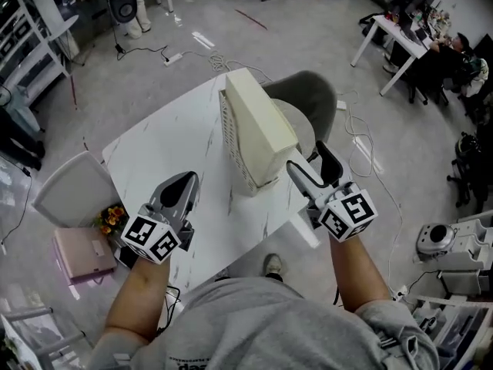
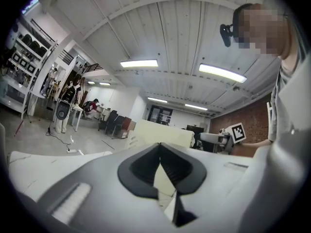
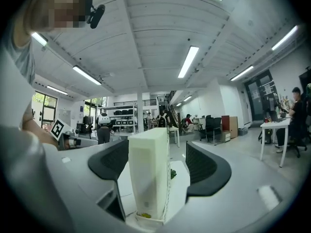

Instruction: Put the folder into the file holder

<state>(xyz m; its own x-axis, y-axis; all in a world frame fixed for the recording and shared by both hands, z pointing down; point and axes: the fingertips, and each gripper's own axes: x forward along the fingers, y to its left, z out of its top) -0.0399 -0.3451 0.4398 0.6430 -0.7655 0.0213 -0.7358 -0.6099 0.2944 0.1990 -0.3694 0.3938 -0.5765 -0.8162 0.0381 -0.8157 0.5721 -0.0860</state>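
Most of the file holder (image 1: 233,146) hides behind the folder (image 1: 266,126).

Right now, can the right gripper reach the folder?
Probably yes. The right gripper has its jaws wide apart, and the folder stands upright straight ahead between them, with nothing in the way.

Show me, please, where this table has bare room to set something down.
Bare: the table's left half, from its left edge to the file holder, ahead of the left gripper. Crowded: the right side, with holder, folder and right gripper.
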